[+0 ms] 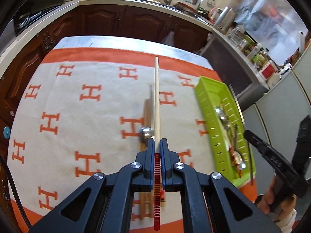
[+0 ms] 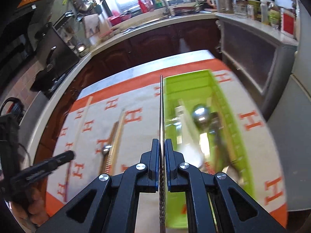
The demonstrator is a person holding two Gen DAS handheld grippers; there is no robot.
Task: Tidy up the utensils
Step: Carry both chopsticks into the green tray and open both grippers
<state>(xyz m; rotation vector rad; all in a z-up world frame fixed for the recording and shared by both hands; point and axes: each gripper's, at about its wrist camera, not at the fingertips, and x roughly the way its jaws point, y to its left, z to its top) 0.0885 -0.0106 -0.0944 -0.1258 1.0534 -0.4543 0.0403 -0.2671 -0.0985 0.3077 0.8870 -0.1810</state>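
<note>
My left gripper (image 1: 157, 142) is shut on a pale wooden chopstick (image 1: 156, 97) with a red striped handle, lifted above the cloth. My right gripper (image 2: 161, 142) is shut on a thin metal chopstick (image 2: 161, 112), just left of the green slotted tray (image 2: 186, 81). The tray (image 1: 210, 89) holds a metal spoon (image 2: 200, 114) and other utensils, blurred. A second spoon (image 1: 144, 133) and more chopsticks (image 2: 116, 132) lie on the cloth. In the right wrist view the left gripper (image 2: 71, 155) appears at the left, and in the left wrist view the right gripper (image 1: 247, 135) appears by the tray's right side.
A white cloth with orange H marks (image 1: 77, 106) covers the table. Dark wooden cabinets (image 1: 136, 23) and a counter with a sink (image 2: 161, 15) run behind it. A grey shelf unit with jars (image 2: 252, 44) stands to the right. A hand (image 1: 272, 194) grips the right tool.
</note>
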